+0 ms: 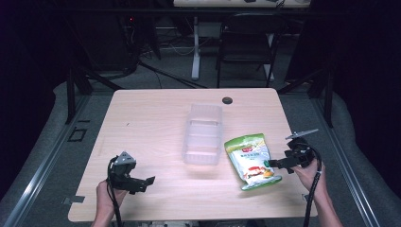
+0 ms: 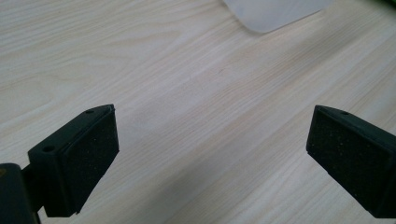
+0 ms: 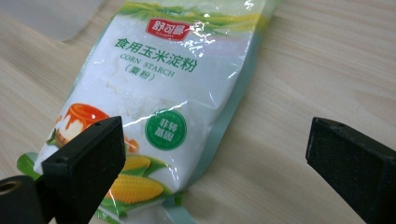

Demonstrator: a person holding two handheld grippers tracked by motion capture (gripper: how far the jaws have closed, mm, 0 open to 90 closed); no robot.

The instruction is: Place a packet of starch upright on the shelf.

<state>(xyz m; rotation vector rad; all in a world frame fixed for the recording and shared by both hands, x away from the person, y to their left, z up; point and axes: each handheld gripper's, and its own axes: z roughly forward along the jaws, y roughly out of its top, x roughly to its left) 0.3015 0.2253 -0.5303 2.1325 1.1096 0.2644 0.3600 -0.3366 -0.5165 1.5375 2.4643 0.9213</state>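
Green-edged corn starch bag [image 1: 250,161] lies flat, long axis running near-to-far.

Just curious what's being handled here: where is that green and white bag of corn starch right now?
In the high view, the green and white plastic corn starch bag lies flat on the table's right side, between the clear plastic tray and the right gripper.

The corn starch bag [image 3: 163,102], seen in the right gripper view, carries the readable print. Near the top of the frame a red badge holds white Chinese characters too small to make out. Below it run green characters "食用玉米淀粉", then "CORN STARCH" and "(粟粉)". Lower, at centre, a green round seal reads "非转基因".
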